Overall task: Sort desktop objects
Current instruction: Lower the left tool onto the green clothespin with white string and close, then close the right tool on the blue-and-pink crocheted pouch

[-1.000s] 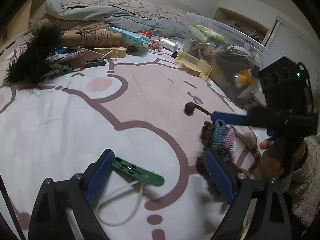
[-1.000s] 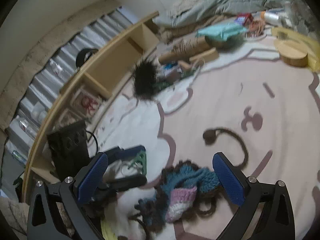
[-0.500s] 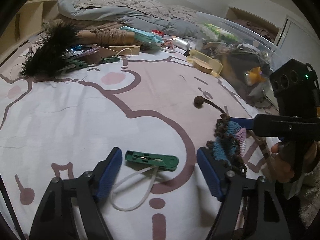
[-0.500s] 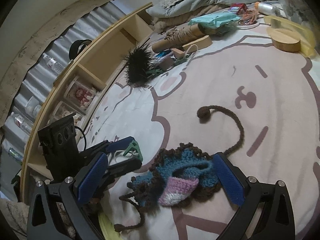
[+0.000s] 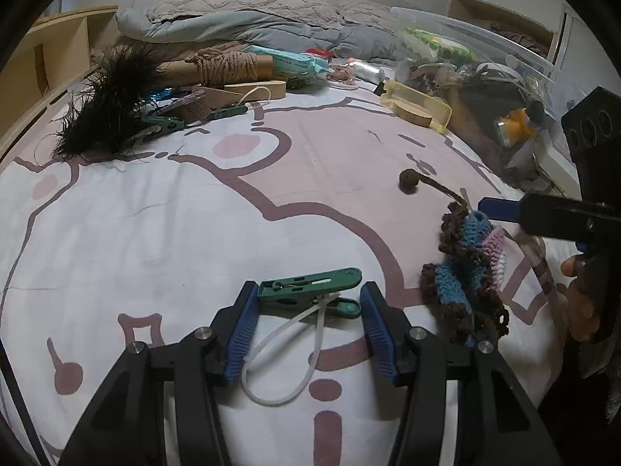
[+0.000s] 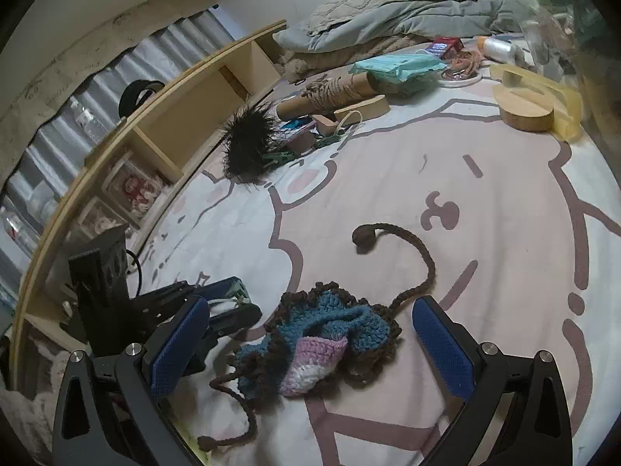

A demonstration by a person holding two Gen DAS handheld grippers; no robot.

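On the bed, over a white sheet (image 5: 163, 233) printed with pink cartoon outlines, both tools work low and near each other. Left hand-held gripper (image 5: 308, 312): blue-padded fingers (image 5: 242, 334) apart, straddling a green clothespin (image 5: 310, 287) that lies flat on the sheet; the left pad sits at the clip's tail end, and whether it touches is not clear. A white cord loop (image 5: 287, 365) trails from the clip back between the fingers.

Right hand-held gripper (image 6: 310, 341): fingers wide apart, one on each side of a crocheted piece (image 6: 322, 338) in blue, pink, white and brown yarn, which lies crumpled on the sheet, not clamped. Its brown braided cord (image 6: 411, 248) curls away and ends in a small pompom (image 6: 363, 237). In the left wrist view the same crochet (image 5: 465, 272) sits just right of the clothespin, with the right tool's blue fingertip just beside its upper edge.

Far side of the bed holds a clutter row: black feather tuft (image 5: 108, 112), cardboard tube wound with jute twine (image 5: 229, 64), teal packet (image 5: 295, 62), more green clothespins (image 5: 163, 124), wooden disc (image 5: 417, 116) in a yellow tray (image 5: 438, 106). Clear plastic bin (image 5: 485, 58) full of mixed items at right. Grey duvet (image 5: 252, 19) heaped behind. Wooden shelf unit (image 6: 186, 116) runs along the bed's left edge.
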